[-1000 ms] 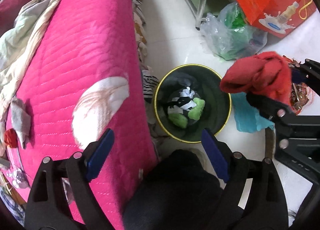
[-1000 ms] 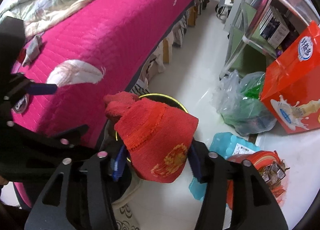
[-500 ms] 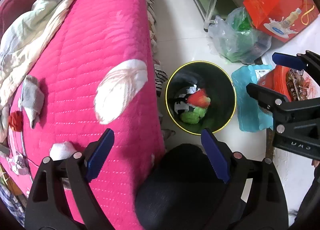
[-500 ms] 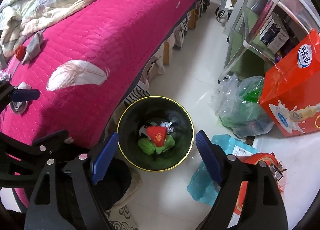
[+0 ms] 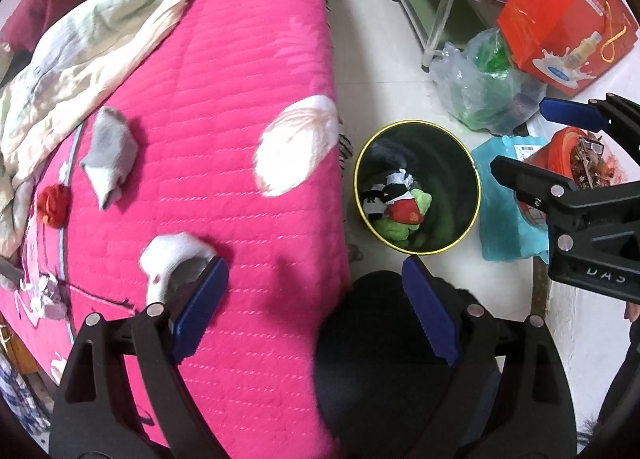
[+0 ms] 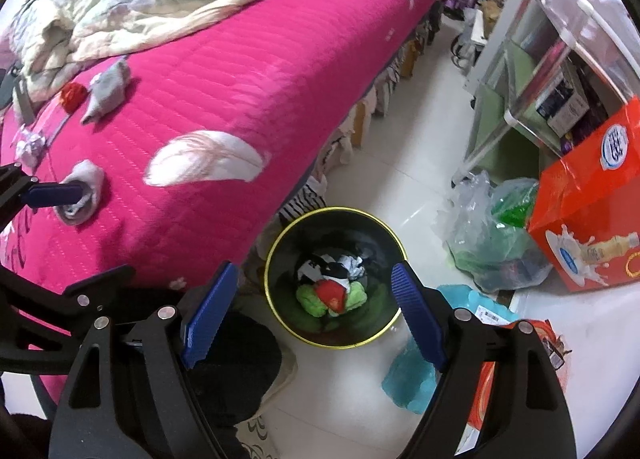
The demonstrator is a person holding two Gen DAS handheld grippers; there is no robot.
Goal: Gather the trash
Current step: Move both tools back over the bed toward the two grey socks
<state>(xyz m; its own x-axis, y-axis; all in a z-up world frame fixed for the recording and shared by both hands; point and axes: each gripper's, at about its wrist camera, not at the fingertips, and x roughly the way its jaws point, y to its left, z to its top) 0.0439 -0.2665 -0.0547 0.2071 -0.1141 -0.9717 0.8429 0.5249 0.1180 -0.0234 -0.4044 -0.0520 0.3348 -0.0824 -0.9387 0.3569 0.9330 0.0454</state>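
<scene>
A dark round bin with a yellow rim stands on the floor beside the pink bed. A red cloth lies inside it on green and black-white items. My right gripper is open and empty above the bin; it also shows in the left wrist view. My left gripper is open and empty over the bed edge. A white sock lies by its left finger. A grey sock, a red ball and crumpled paper lie on the bed.
A pale blanket is bunched at the head of the pink bed. On the floor are a clear bag with green contents, an orange carton, a teal pack, a red bag of wrappers and a shelf.
My right gripper opened and let the red cloth drop into the bin. My left gripper moved left over the bed, bringing the white sock into view.
</scene>
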